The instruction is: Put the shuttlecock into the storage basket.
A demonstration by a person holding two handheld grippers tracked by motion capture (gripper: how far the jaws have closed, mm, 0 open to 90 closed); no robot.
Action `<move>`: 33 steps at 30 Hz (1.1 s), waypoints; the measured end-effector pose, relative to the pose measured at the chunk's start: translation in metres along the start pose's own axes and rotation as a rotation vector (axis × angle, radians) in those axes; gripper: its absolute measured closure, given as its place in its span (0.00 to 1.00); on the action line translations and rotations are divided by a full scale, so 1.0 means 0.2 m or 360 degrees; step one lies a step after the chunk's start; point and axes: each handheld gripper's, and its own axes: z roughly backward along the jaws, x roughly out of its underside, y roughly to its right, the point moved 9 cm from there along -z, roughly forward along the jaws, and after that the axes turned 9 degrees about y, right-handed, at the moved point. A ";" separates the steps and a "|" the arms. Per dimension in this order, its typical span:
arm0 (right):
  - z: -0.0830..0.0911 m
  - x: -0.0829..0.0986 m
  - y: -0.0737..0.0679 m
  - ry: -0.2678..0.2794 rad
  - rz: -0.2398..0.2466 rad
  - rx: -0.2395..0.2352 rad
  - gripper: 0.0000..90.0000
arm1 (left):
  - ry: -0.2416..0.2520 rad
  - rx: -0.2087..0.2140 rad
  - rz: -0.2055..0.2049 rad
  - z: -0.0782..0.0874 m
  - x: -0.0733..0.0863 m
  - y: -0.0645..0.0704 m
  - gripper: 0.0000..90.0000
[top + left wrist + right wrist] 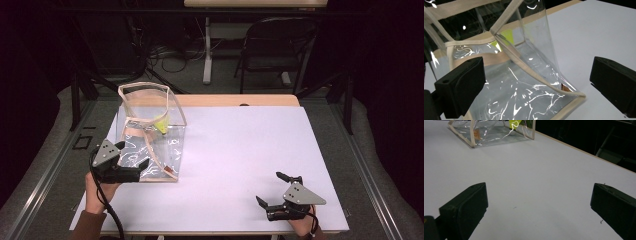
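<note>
Left gripper (131, 157) spread wide at the clear bag (150, 135) — right gripper (272, 189) wide, holding nothing

The yellow-green item (161, 123) inside the clear bag (150, 135) is too blurred for me to identify. In my left tongs view the bag's top is cut off by the upper edge.

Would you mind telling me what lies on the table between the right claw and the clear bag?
Nothing: in the high view, bare white tabletop runs from the right claw to the clear bag. The right gripper view agrees.
</note>
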 end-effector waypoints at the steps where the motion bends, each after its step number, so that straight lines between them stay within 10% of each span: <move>1: 0.00 0.00 0.00 0.0001 -0.0001 0.0001 0.01 | -0.0007 0.0004 0.0010 0.00 0.01 0.00 0.00; 33: 0.00 0.00 0.00 0.0003 -0.0009 -0.0002 0.01 | 0.0042 0.0183 0.0052 -0.01 0.33 0.19 0.00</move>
